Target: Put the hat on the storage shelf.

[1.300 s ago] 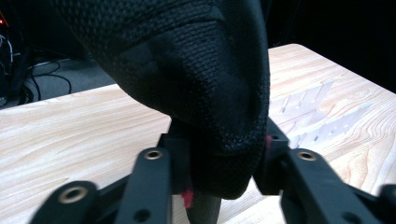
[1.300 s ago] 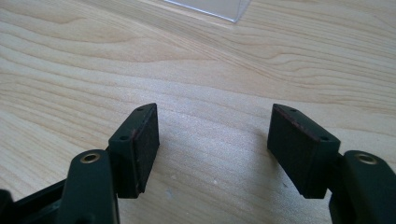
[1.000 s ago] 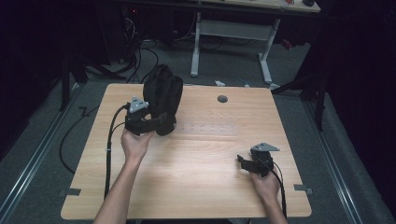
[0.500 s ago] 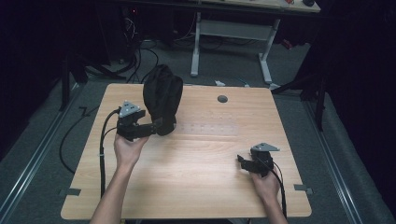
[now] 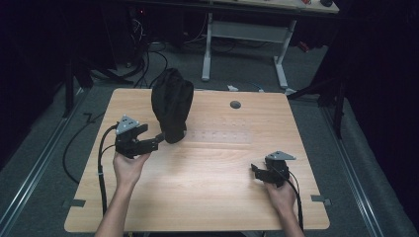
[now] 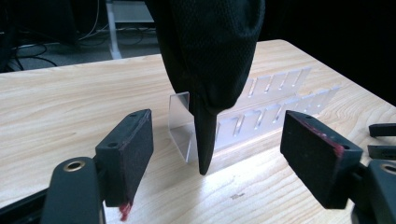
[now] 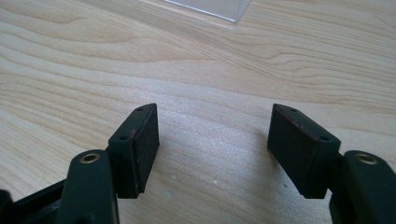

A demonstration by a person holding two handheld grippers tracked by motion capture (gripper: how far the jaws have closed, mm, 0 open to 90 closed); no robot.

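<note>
A black mesh fabric item point(image 5: 172, 103), shaped like a cap, stands upright over the left end of a clear slotted acrylic rack point(image 6: 273, 109) on the wooden table point(image 5: 207, 197). In the left gripper view its narrow lower tip point(image 6: 204, 140) hangs down to the tabletop in front of the rack. My left gripper point(image 5: 152, 144) is open just left of the fabric, jaws pointing at it, apart from it. In its own view my left gripper point(image 6: 215, 144) has a jaw on either side of the tip, short of it. My right gripper point(image 5: 257, 171) rests open near the front right; between its jaws point(image 7: 212, 140) is bare wood.
A round dark grommet point(image 5: 235, 104) sits in the table's far middle. The rack point(image 5: 222, 133) stretches right from the fabric across the table's centre. Behind the table stands a white-legged desk point(image 5: 247, 34), with cables point(image 5: 148, 54) on the floor.
My left gripper has drawn back toward the near edge and a little left, away from the black fabric item, which now stands taller. The right gripper has stayed put.
</note>
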